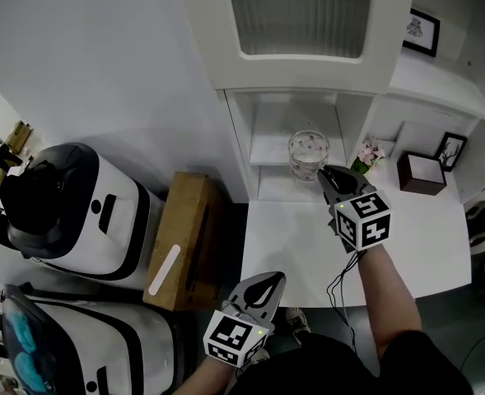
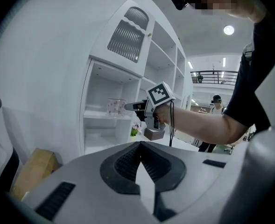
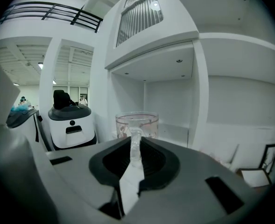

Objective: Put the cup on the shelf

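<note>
A clear glass cup (image 1: 308, 153) with a faint pink print is inside the lower opening of the white shelf unit (image 1: 234, 130), just above its middle shelf board (image 1: 267, 148). My right gripper (image 1: 325, 174) reaches in from the right and is shut on the cup's handle (image 3: 136, 146), which shows between the jaws in the right gripper view with the cup (image 3: 137, 124) just beyond. The left gripper view shows the cup (image 2: 115, 107) level with the board; whether its base rests there is unclear. My left gripper (image 1: 266, 282) hangs low near the table's front edge, shut and holding nothing.
A white table (image 1: 308, 245) runs below the shelf unit. On it stand pink flowers (image 1: 369, 153), a brown box (image 1: 422, 173) and a picture frame (image 1: 450, 150). A cardboard box (image 1: 184, 237) and white machines (image 1: 69, 212) fill the floor at the left.
</note>
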Tool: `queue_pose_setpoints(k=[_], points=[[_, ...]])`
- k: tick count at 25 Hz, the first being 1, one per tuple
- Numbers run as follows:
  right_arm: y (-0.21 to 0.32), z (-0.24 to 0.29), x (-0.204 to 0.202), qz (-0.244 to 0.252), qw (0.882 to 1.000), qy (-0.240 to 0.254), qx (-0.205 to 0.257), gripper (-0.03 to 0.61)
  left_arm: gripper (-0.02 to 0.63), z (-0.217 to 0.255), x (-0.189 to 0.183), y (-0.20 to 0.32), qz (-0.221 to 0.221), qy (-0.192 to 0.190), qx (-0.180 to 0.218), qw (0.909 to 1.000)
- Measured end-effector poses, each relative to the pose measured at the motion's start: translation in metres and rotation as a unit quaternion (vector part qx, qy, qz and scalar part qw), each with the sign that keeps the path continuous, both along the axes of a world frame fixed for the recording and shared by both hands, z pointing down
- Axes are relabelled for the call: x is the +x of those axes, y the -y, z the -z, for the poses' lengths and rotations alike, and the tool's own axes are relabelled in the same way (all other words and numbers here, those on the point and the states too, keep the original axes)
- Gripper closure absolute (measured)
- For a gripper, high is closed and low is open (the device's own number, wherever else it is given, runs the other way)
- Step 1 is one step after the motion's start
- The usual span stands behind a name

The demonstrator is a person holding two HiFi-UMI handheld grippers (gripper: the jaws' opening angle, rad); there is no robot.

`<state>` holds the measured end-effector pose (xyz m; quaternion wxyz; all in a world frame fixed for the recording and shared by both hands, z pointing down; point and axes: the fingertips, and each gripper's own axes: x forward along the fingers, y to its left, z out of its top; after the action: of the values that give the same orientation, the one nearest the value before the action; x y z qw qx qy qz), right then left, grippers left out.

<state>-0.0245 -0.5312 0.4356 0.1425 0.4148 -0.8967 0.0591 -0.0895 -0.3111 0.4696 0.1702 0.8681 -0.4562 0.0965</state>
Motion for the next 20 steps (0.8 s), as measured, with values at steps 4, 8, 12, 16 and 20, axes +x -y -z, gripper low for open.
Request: queue_pose_setpoints(k=[4, 8, 12, 16, 20], points=[[0.012, -0.003, -0.002, -0.005, 1.000, -0.001, -0.003, 0.541, 0.609, 0.001, -0.002, 0.007, 0.005, 0.001, 0.000, 1.0000], [0.024, -0.003, -0.002, -0.012, 1.000, 0.001, -0.002, 0.541, 0.609, 0.000, -0.002, 0.014, 0.008, -0.003, -0.001, 1.0000], [0.036, -0.005, -0.004, -0.017, 1.000, 0.005, -0.004, 0.541, 0.609, -0.002, -0.002, 0.021, 0.012, -0.003, -0.004, 0.9999], [0.046, -0.008, -0.007, -0.018, 1.000, 0.007, -0.004, 0.541, 0.609, -0.002, -0.003, 0.026, 0.018, -0.002, -0.005, 0.9998], [0.055, -0.009, -0.012, -0.018, 1.000, 0.006, -0.002, 0.541, 0.609, -0.002, -0.005, 0.031, 0.025, -0.001, -0.007, 0.9997]])
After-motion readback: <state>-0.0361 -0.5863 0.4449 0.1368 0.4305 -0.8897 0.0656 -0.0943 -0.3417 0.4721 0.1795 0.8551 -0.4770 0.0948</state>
